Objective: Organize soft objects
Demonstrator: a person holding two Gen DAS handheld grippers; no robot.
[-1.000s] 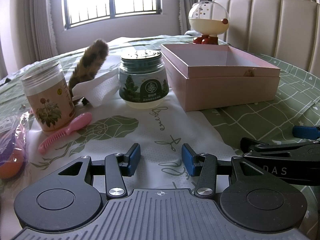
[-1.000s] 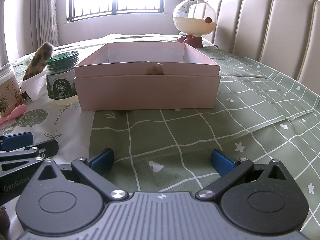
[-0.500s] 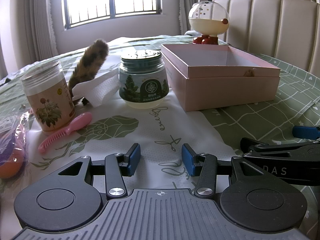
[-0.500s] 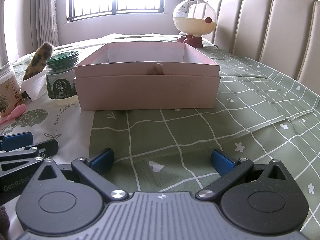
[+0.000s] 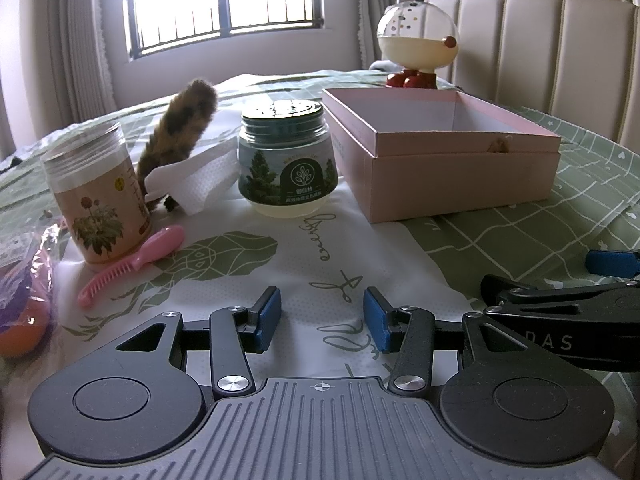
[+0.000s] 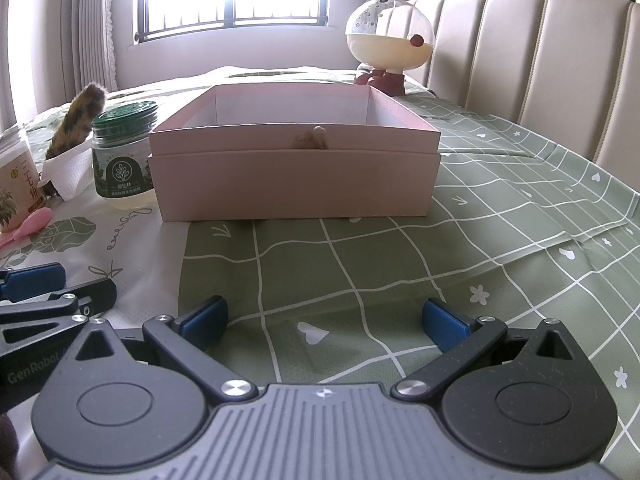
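So both tongs are just parked low over the table (image 6: 500,200), nothing between either pair. Left tongs (image 5: 322,318) are open to a medium gap with the blue pads (image 5: 269,316) over the white patterned part of the cloth. Right tongs (image 6: 324,322) are spread wide over the green checked part, empty too.

The soft stuff: a furry tail (image 5: 176,128), brown and spotted, sticks up at a tilt behind a white tissue (image 5: 200,178), which lies partly over its lower end. Both sit well beyond the left tongs, up and to the left, between the tan jar (image 5: 96,196) and the green-lid jar (image 5: 286,160). In the right view the tail (image 6: 80,118) is far off at the left edge, well apart from those tongs.

The pink box (image 6: 296,168) is open and sits straight ahead of the right tongs, with a little brown bit (image 6: 312,138) poking over its near rim; can't tell what it is. From the left view the box (image 5: 460,172) is off to the right, just beside the green-lid jar.

Also there: a pink comb (image 5: 132,266) touching the tan jar's base, and a round-headed toy (image 5: 418,40) behind the box.
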